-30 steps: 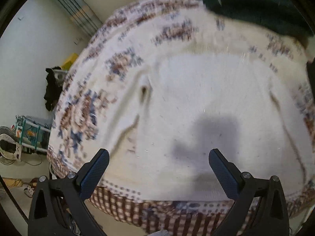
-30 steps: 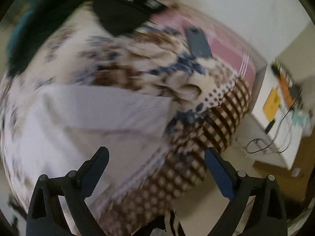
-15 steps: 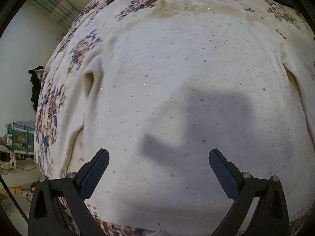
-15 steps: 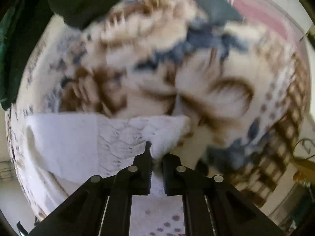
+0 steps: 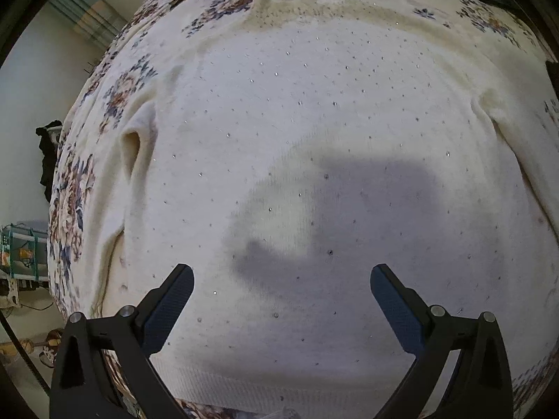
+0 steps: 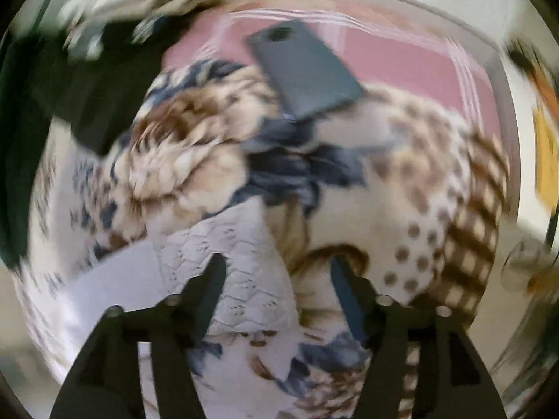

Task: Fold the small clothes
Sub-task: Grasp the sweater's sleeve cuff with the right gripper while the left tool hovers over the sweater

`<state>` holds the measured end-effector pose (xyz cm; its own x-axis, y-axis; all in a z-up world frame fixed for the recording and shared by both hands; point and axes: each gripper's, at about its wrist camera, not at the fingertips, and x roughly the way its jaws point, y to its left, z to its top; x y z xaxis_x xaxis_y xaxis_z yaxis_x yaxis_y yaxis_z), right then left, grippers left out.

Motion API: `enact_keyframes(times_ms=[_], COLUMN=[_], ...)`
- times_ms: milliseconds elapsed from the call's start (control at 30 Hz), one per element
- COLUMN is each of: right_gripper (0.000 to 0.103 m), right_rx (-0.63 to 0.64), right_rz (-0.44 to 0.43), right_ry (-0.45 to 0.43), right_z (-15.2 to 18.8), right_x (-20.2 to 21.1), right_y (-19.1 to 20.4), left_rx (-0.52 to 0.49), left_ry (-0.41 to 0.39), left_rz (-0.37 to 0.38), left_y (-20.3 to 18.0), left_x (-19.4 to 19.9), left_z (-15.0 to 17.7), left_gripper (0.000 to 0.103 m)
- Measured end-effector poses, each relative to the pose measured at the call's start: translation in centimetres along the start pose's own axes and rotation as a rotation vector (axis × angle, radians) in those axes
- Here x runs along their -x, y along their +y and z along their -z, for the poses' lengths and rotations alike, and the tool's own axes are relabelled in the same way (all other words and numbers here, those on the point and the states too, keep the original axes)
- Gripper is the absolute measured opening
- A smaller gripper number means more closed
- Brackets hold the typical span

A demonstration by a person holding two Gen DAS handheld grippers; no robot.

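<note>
A cream knit sweater [image 5: 297, 132] with small sparkly dots lies flat on a floral bedspread [image 5: 70, 192]. It fills the left wrist view, hem toward me, sleeves at both sides. My left gripper [image 5: 281, 289] is open and empty above the sweater's lower body. In the right wrist view, blurred by motion, a lacy sleeve cuff [image 6: 237, 272] of the sweater lies on the bedspread [image 6: 401, 209]. My right gripper [image 6: 276, 286] is open just over it, the cuff's edge between and beside the left finger.
A dark phone [image 6: 304, 70] lies on the bedspread near a pink cover [image 6: 419, 56]. Dark green and black clothes [image 6: 70, 97] are piled at the far left. The bed edge drops to the floor at the right. Shelving [image 5: 21, 248] stands left of the bed.
My right gripper was shut on the sleeve cuff half a second ago; it has now opened and let the cuff go. My left gripper has moved in over the sweater and stays open.
</note>
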<state>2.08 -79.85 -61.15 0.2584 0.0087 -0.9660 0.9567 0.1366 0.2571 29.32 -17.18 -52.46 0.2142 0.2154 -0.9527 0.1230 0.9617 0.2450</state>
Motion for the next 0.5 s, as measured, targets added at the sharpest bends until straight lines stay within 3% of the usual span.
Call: enact_keyframes(times_ms=[33,133,233,267,300,333,400,500], right_gripper=[0.069,0.069,0.07,0.062,0.046,0.011,0.012,0.011], right_rx=[-0.046,-0.229,-0.249,-0.248,-0.243,-0.187,-0.162,-0.024], right_rz=[-0.021,-0.198,-0.193,-0.185,-0.182,-0.182,-0.186,-0.216], right_ry=[0.016,0.119,0.109,0.073,0.047,0.027,0.016,-0.014], right_z=[0.2,1.5,2.0,2.2,2.3,2.6,2.8,4.1], right_x=[-0.4,-4.0,-5.1,-5.0,-4.8,-4.3,-3.9,-1.0], right_y=[-0.8,-3.0,-2.3,-1.6,-1.1,1.5,2.6,8.6], left_rx=[0.002,0.014,0.054,0.066,0.08,0.098,0.134,0.202], left_ry=[0.004,0.02,0.038,0.041,0.045,0.048,0.053,0.056], left_rz=[0.0,-0.009,-0.019,-0.022,-0.026,-0.029,-0.034,-0.045], left_y=[0.1,0.8,2.3,2.8,3.4,4.1,5.6,8.5], left_x=[-0.2,-1.1,-2.2,-2.5,-2.8,-3.1,-3.6,-4.4], left_z=[0.1,0.4,0.6,0.5,0.5,0.5,0.5,0.5], left_gripper=[0.103,0.103,0.103,0.103,0.103,0.103,0.103,0.103])
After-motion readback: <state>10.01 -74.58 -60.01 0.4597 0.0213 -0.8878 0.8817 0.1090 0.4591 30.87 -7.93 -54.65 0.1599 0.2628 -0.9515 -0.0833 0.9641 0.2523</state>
